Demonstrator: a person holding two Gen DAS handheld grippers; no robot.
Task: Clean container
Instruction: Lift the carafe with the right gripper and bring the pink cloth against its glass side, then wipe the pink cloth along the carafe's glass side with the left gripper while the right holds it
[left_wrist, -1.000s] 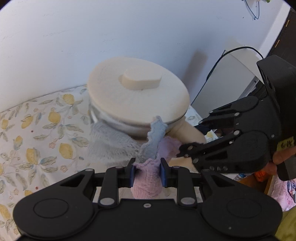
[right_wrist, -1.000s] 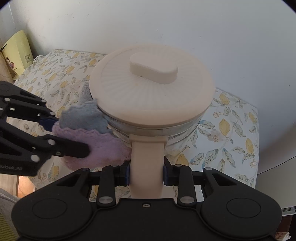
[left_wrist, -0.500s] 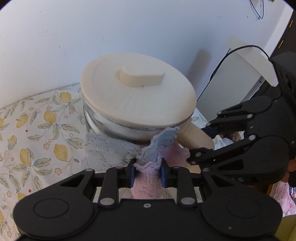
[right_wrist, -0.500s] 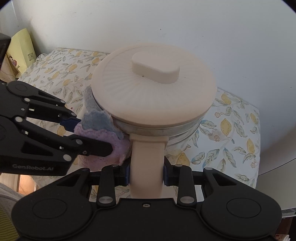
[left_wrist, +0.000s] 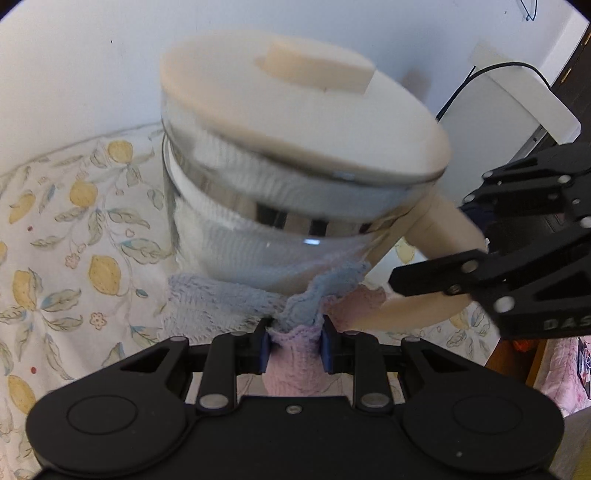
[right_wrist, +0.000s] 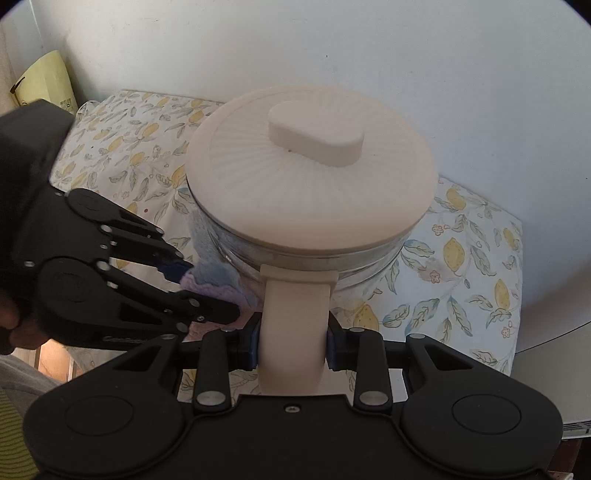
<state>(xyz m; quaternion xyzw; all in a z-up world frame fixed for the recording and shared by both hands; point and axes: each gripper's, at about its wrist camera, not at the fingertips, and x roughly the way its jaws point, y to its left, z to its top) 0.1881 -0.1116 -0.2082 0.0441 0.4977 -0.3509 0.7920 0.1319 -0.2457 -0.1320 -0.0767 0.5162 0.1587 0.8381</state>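
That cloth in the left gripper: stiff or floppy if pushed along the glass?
Likely floppy: the cloth bunches and folds between the left gripper. Its knitted texture probably drags rather than slides on the container, so it may crumple.

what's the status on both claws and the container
Left claw shut on cloth, against glass container. Right claw shut on handle. Lid on. Nothing blocking.

Each wrist camera looks steeply down, close; both share the container (left_wrist: 295, 192) (right_wrist: 314, 192) at twelve o'clock.
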